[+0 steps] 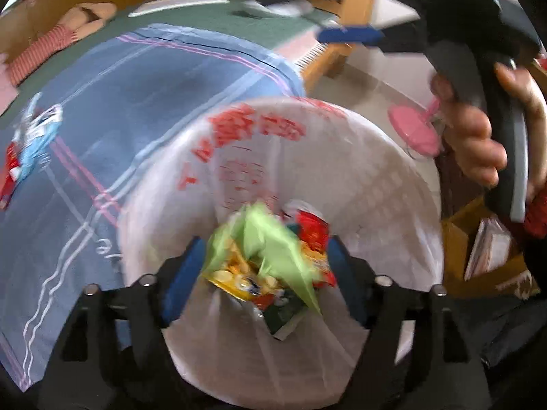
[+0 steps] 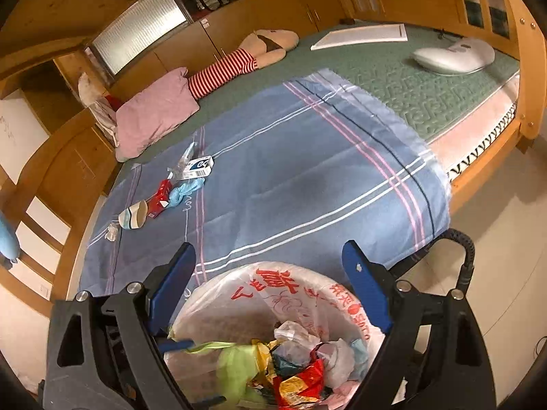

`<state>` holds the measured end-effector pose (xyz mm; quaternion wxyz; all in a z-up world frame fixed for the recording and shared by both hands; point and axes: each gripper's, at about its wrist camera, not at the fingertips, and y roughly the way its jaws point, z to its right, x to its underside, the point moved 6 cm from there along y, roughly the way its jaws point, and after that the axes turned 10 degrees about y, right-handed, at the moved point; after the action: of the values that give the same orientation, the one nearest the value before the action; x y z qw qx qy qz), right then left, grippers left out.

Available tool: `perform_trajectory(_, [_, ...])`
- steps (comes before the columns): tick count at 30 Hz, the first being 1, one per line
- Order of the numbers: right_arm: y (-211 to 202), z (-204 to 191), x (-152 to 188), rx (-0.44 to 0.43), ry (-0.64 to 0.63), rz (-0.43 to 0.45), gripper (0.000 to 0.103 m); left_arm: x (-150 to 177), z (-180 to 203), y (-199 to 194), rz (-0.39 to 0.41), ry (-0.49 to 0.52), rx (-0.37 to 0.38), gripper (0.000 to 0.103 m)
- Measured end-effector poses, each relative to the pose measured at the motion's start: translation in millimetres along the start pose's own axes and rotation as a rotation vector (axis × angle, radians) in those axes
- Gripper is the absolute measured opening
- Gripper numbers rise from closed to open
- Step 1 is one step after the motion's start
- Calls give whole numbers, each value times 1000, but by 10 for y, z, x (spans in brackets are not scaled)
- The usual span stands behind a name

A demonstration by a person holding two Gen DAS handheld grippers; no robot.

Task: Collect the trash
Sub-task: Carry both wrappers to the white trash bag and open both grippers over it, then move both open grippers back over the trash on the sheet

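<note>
both claws are seen spread apart over a trash bin lined with a white bag printed in red; the left claw has crumpled wrappers between its blue fingers, contact blurred, the right claw is empty; more trash is left on the blue bedsheet
</note>
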<state>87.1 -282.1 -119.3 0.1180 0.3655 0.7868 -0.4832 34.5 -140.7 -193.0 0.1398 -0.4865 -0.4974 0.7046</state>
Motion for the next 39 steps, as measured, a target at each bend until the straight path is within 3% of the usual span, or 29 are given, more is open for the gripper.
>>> perform_trajectory(2, [33,-43,11,5,-12,-4,86,-4,-226,-127,59,-84,-15,85])
perform_trajectory(6, [85,-159,33,-5,-23,-14,86,-15,-805,-427,173,-296,11,86])
perform_trajectory(8, [106,-204,43,-11,-25,-19,86,9,-1073,-547,207,-369,-39,86])
perform_trajectory(9, [123,-238,52,-13,-29,-23,86,25,-1224,-607,217,-407,-93,86])
perform_trajectory(13, [229,-351,98,2,-53,-47,86,226,-2055,-827,143,-606,-485,88])
perform_trajectory(18, [416,-512,169,29,-100,-85,86,521,-2626,-974,118,-713,-678,89])
perform_trajectory(21, [558,-598,192,52,-112,-106,86,798,-2820,-922,89,-885,-623,91])
perform_trajectory(23, [678,-687,222,52,-105,-133,86,893,-2870,-1001,157,-956,-597,92])
perform_trajectory(25, [787,-811,268,37,-106,-158,86,974,-2888,-1107,209,-1001,-616,94])
perform_trajectory(31, [1059,-1180,406,53,-191,-184,86,1040,-2894,-1197,246,-1066,-608,96])
perform_trajectory(39, [1534,-1593,265,77,-223,-190,86,1188,-2941,-1285,302,-1166,-596,98])
